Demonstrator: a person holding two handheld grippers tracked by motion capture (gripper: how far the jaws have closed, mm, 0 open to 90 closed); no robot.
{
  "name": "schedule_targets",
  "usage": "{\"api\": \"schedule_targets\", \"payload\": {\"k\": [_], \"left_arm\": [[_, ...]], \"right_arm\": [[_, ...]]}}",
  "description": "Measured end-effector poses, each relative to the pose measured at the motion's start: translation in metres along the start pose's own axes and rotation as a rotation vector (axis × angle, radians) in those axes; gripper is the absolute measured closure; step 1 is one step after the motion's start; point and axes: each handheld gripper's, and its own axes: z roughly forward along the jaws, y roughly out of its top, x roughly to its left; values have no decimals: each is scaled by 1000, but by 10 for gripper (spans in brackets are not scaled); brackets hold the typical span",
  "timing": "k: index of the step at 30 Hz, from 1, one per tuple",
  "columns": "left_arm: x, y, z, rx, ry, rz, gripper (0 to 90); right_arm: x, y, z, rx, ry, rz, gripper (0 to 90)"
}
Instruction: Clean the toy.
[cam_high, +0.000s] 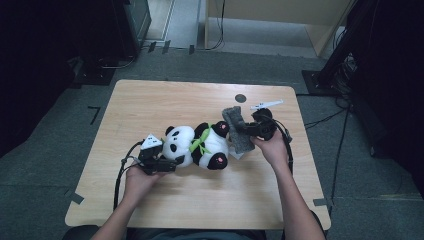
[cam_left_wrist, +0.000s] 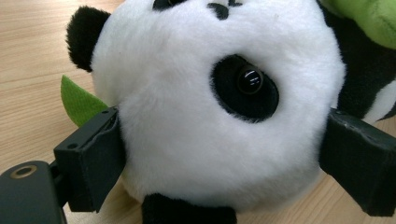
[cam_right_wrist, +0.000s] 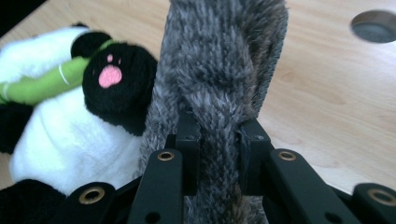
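Observation:
A plush panda (cam_high: 197, 145) lies on its side on the wooden table (cam_high: 150, 100), its head toward the left. My left gripper (cam_high: 167, 162) is shut on the panda's white head (cam_left_wrist: 187, 116), one black jaw pressing into each side of it. A green leaf (cam_left_wrist: 79, 100) pokes out behind the head. To the right, a grey fuzzy knitted cloth (cam_high: 236, 129) stands beside the panda's feet. My right gripper (cam_high: 245, 131) is shut on the grey cloth (cam_right_wrist: 219, 70), pinching a fold of it between its pads. The panda's black paw with a pink pad (cam_right_wrist: 109, 77) touches the cloth's left side.
A round dark hole (cam_high: 240, 98) sits in the tabletop behind the cloth. Bare wood lies along the front and the far left of the table. Cables (cam_high: 325, 120) and dark stands are on the floor to the right of the table.

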Motion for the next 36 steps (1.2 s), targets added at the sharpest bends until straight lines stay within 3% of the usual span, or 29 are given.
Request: {"api": "schedule_targets", "payload": {"k": [4,6,11,16,24,36], "left_arm": [[0,0,0,-1,-2,0,73],[1,0,0,-2,-3,1,73],[1,0,1,0,-4,3,74],[2,0,1,0,-4,-1,74],[2,0,1,-1,-4,-1,74],[3,1,1,3,-10,-1,74]], "right_arm": [[-4,1,-14,-58,14,27,752],[-3,2,-15,-76,46,37,752],[9,1,5,-48,76,5,751],[7,-3,19,-45,108,44,757],[5,-12,36,22,77,35,760],[0,-24,52,84,83,64,761]]}}
